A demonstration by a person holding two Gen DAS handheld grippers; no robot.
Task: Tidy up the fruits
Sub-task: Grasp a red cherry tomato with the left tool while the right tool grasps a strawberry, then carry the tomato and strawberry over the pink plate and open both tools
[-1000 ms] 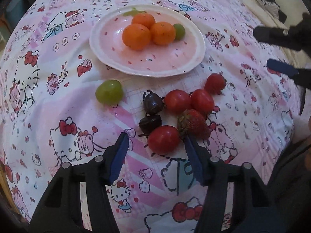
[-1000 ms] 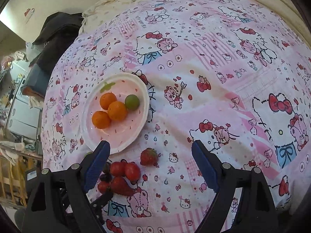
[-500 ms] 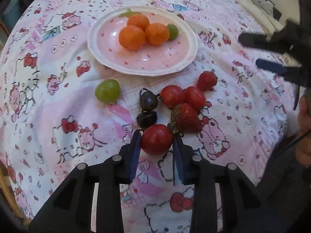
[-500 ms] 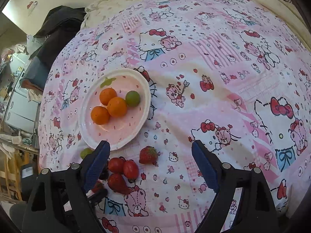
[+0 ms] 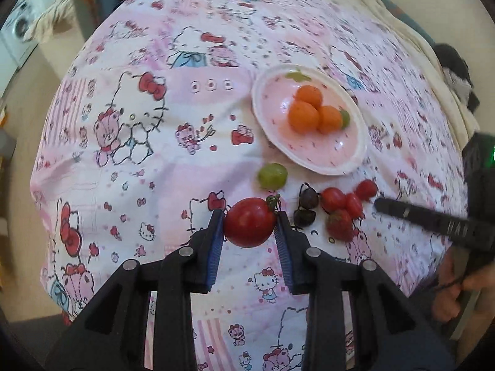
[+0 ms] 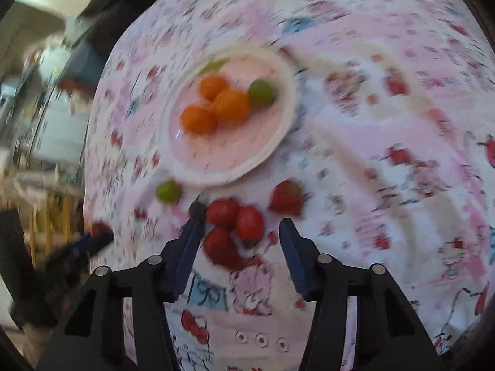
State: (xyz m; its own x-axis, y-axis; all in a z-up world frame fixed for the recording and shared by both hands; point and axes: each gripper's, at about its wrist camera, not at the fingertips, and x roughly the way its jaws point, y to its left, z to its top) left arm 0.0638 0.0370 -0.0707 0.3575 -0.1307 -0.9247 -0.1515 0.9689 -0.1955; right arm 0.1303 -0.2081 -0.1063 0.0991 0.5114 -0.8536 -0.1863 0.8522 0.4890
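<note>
- Tomato (image 5: 250, 226) sits clamped between the pads of the left gripper (image 5: 249, 232), raised above the bed (image 5: 185, 160).
- Right gripper (image 6: 239, 241) has just been closing; its pads straddle a strawberry (image 6: 220, 249) without pressing it.
- Plate (image 5: 352, 160) lies far right, holding three oranges (image 5: 303, 116).

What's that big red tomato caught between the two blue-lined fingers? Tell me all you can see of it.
The tomato is round, smooth and glossy deep red, with a small dried green stalk at its upper right. It looks whole and unbruised. The left claw is shut on it, one ribbed blue pad pressing each side, and nothing else touches it. It sits above the pink cartoon-print cloth, apart from the green grape and the cluster of red and dark fruits, and outside the pink plate.
</note>
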